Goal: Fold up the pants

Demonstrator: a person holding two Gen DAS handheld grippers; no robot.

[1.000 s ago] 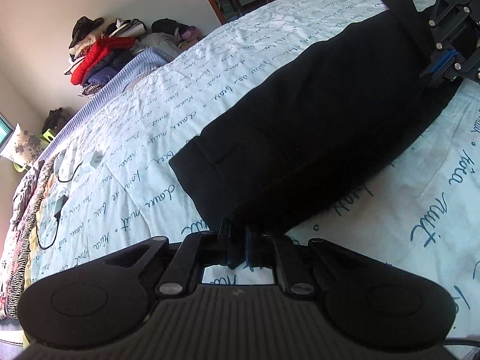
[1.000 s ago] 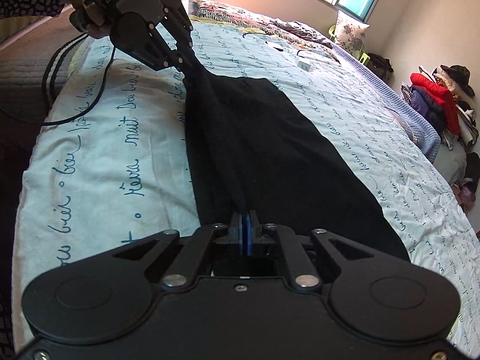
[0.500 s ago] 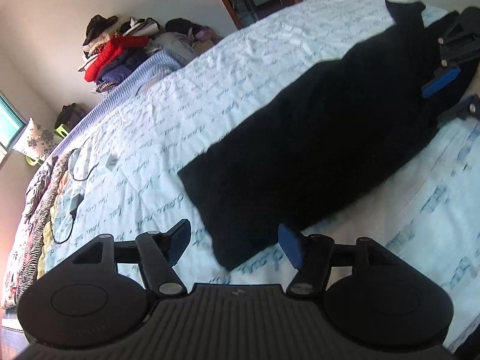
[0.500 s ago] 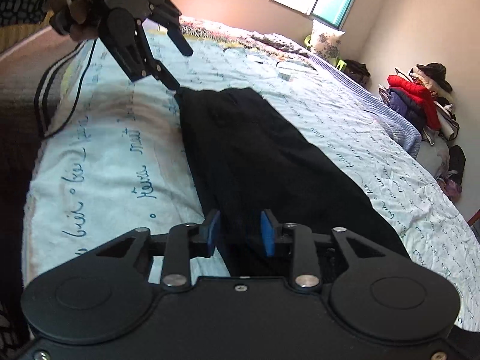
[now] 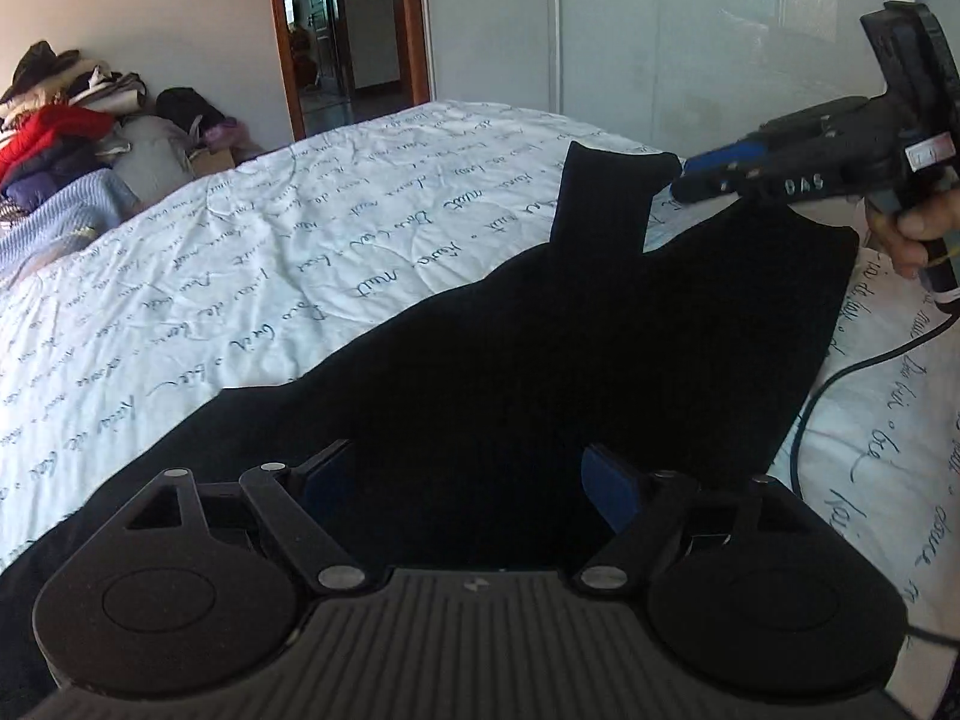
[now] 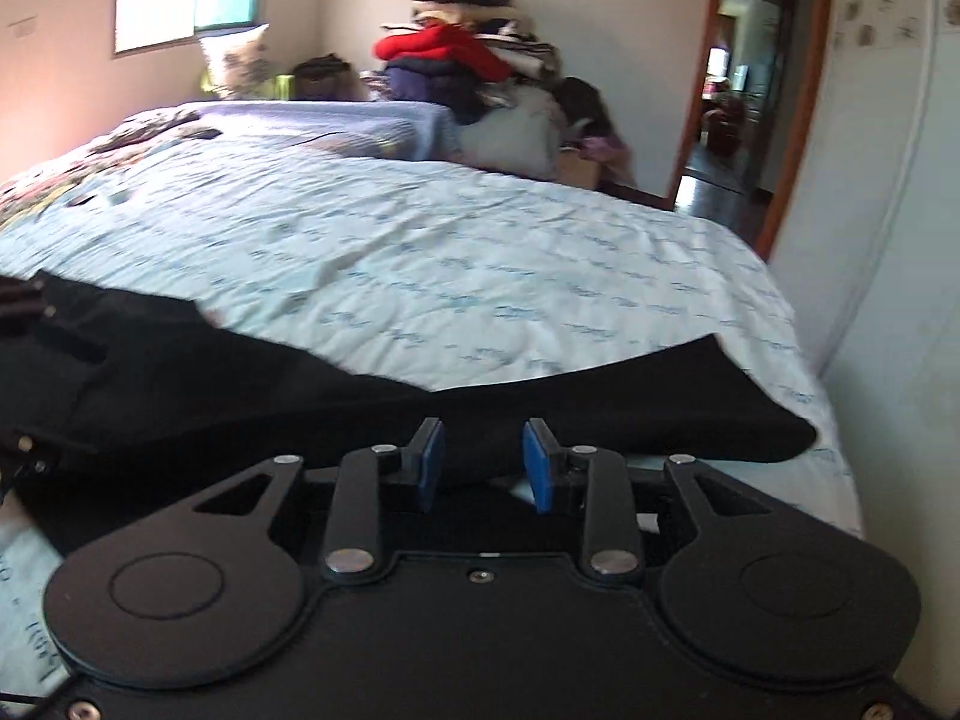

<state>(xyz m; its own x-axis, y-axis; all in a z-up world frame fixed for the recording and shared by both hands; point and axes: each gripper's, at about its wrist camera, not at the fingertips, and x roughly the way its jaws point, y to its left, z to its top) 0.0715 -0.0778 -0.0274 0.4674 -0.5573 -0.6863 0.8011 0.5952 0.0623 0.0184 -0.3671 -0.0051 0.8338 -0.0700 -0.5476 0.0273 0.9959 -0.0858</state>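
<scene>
The black pants (image 5: 540, 348) lie folded lengthwise along the near edge of the bed, on a white quilt with blue script (image 5: 270, 276). One leg end (image 5: 612, 198) sticks up toward the far side. My left gripper (image 5: 468, 480) is open and empty, low over the wide end of the pants. My right gripper (image 6: 483, 459) is open and empty, just above the pants (image 6: 300, 396) near their long edge. In the left wrist view the right gripper (image 5: 720, 177) hovers beside the leg end, held by a hand.
A pile of clothes with a red jacket (image 6: 444, 54) sits beyond the bed's far side. A doorway (image 5: 348, 30) and a glass wardrobe wall (image 5: 690, 36) stand past the foot. A black cable (image 5: 840, 378) trails on the quilt at right.
Both grippers let go of the pants and opened. The pants now lie flat on the quilt. Both grippers have swung round to face across the bed.
</scene>
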